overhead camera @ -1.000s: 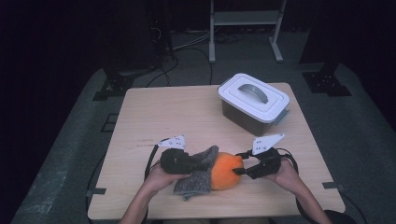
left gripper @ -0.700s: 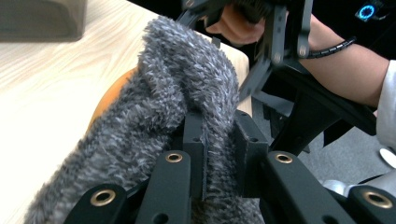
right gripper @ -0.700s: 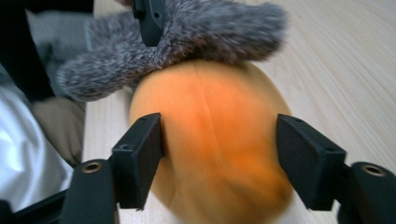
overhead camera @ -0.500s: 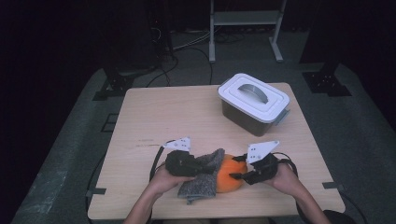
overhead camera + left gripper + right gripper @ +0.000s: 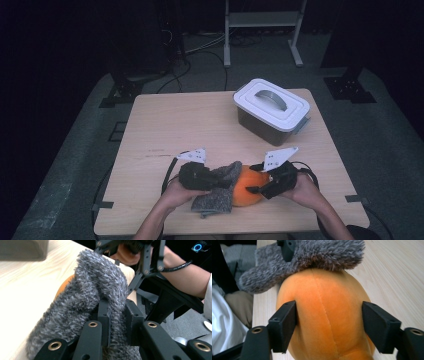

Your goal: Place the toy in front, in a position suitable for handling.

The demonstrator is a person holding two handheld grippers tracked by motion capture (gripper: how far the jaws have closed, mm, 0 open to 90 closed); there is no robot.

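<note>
A round orange plush toy (image 5: 246,189) lies near the table's front edge with a grey fuzzy cloth (image 5: 219,196) draped over its left side. My left gripper (image 5: 220,179) is shut on a fold of the cloth (image 5: 100,290), which is pinched between its pads (image 5: 103,315). My right gripper (image 5: 254,181) straddles the orange plush toy (image 5: 324,310). Its jaws have just been opening: the left pad (image 5: 283,325) still touches the plush, while the right pad (image 5: 379,325) stands just off it.
A dark storage box with a white handled lid (image 5: 271,104) stands at the back right of the wooden table (image 5: 175,125). A person's hands and forearms come in over the front edge. Dark floor, cables and a metal stand lie beyond the table.
Both hands have shifted slightly toward the table's front edge. The cloth stays draped over the plush.
</note>
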